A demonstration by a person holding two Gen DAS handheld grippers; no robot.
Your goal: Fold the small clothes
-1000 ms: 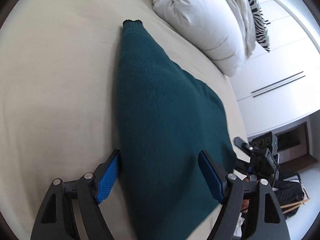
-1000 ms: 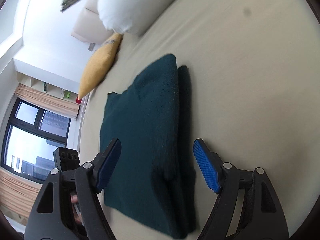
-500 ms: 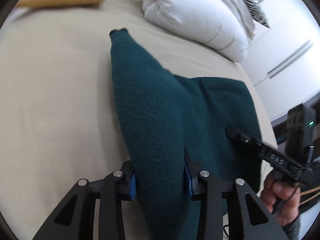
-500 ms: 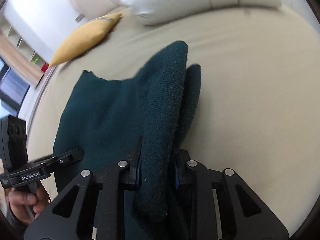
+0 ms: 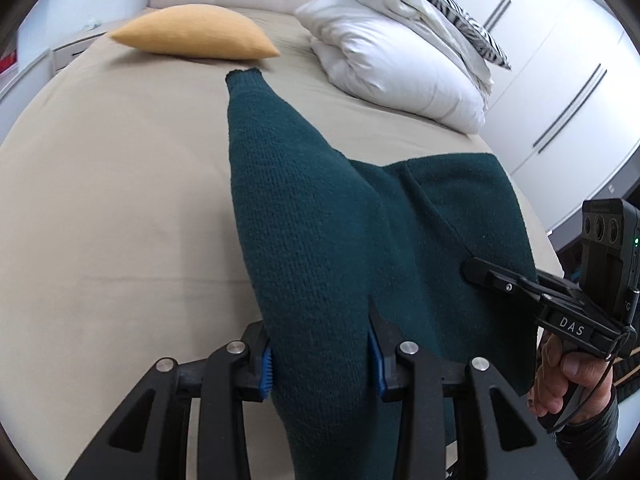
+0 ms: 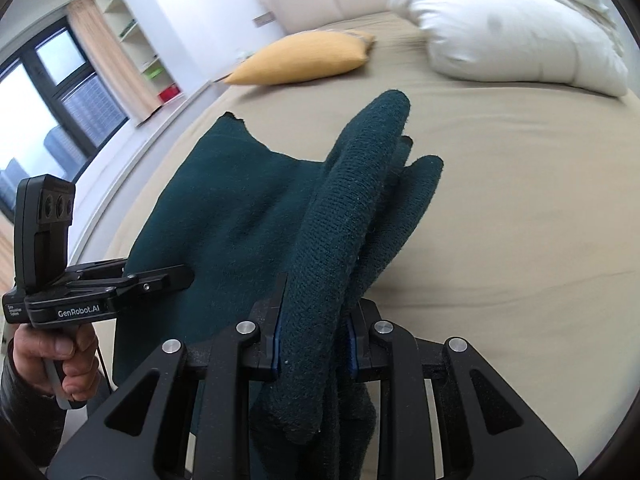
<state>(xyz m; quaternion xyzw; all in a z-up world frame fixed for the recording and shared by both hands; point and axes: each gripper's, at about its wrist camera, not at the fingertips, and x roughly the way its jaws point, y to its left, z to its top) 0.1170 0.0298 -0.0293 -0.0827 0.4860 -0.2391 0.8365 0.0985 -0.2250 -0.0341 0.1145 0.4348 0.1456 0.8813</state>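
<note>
While the left gripper [image 5: 320, 364] clamps a thick fold of the green sweater [image 5: 304, 216] lying on the bed [image 5: 100, 200], a yellow cushion [image 5: 192, 36] sits far ahead, white duvet [image 5: 400, 68] ahead-right. Right-wrist view: right gripper [image 6: 312, 340] pinches a bunched sweater edge; cushion ahead-left.

place: home bedroom | signs: bed [image 5: 100, 208], white pillows [image 5: 400, 68], wardrobe doors [image 5: 568, 92], window [image 6: 52, 92]

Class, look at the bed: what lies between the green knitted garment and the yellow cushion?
Nothing: only bare beige sheet separates the garment from the cushion. Both wrist views show this.
</note>
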